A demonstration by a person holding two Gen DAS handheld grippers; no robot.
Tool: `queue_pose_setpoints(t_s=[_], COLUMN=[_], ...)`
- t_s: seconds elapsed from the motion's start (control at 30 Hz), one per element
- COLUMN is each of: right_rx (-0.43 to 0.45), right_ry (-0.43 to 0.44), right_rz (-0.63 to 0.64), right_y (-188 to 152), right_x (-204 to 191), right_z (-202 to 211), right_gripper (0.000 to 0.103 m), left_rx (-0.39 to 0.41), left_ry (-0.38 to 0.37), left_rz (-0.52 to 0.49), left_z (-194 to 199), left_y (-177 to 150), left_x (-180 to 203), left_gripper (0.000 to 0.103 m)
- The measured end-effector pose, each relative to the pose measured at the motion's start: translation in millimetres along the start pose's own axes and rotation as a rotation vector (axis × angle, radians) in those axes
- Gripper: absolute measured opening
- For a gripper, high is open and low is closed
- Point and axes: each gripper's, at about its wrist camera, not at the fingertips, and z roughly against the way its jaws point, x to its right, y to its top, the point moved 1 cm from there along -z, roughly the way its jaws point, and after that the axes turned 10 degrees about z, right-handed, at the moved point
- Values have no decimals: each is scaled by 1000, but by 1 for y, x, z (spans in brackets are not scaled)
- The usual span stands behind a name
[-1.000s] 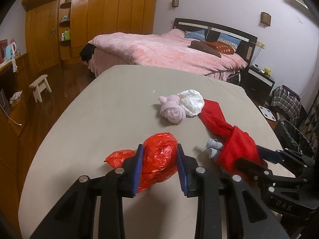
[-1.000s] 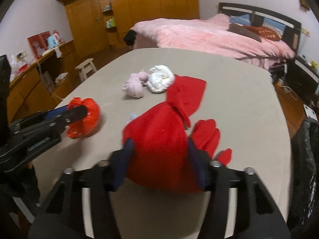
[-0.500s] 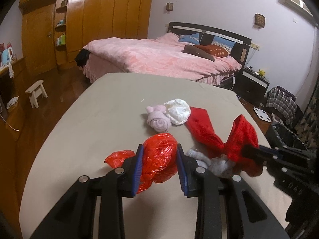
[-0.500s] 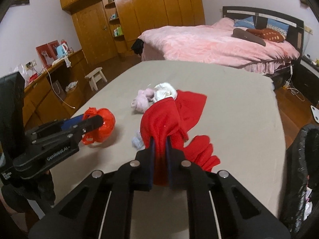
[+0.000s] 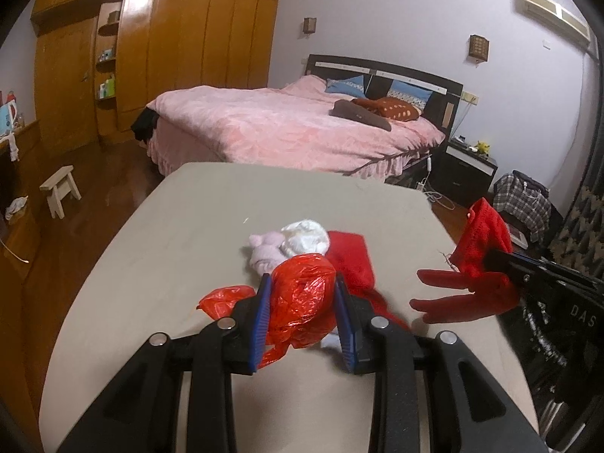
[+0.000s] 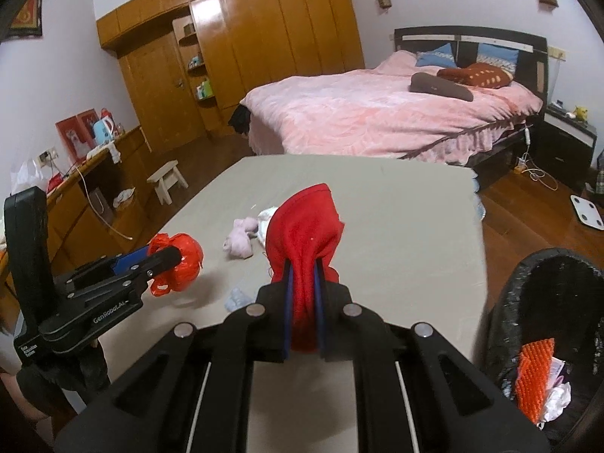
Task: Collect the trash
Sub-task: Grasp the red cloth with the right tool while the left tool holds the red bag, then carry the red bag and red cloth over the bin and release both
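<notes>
My left gripper is shut on a crumpled red plastic bag and holds it above the beige table; it also shows in the right wrist view. My right gripper is shut on a red cloth and has it lifted off the table; in the left wrist view the cloth hangs at the right. A pink rolled sock, a white wad and another red cloth lie mid-table. A small pale-blue item lies near the front.
A black-lined trash bin with an orange item and white paper inside stands at the table's right edge. A pink bed is beyond the table. A small stool and a wooden counter stand to the left.
My right gripper closed on the red cloth and lifted it up and to the right, off the table. My left gripper rose with the red bag held.
</notes>
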Motion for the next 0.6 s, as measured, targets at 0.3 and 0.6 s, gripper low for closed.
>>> queue_pose_setpoints(t_s=[0.3, 0.6], right_rx=[36, 65], right_ry=[-22, -74], right_rz=[-10, -39], right_y=[8, 8], right_x=[11, 32], right_z=[21, 44], right_gripper=[9, 9], left_rx=[26, 51], left_ry=[-49, -102], left_rz=[-18, -41], left_z=[6, 9], left_y=[11, 21], left_x=[26, 61], left_gripper=[32, 32])
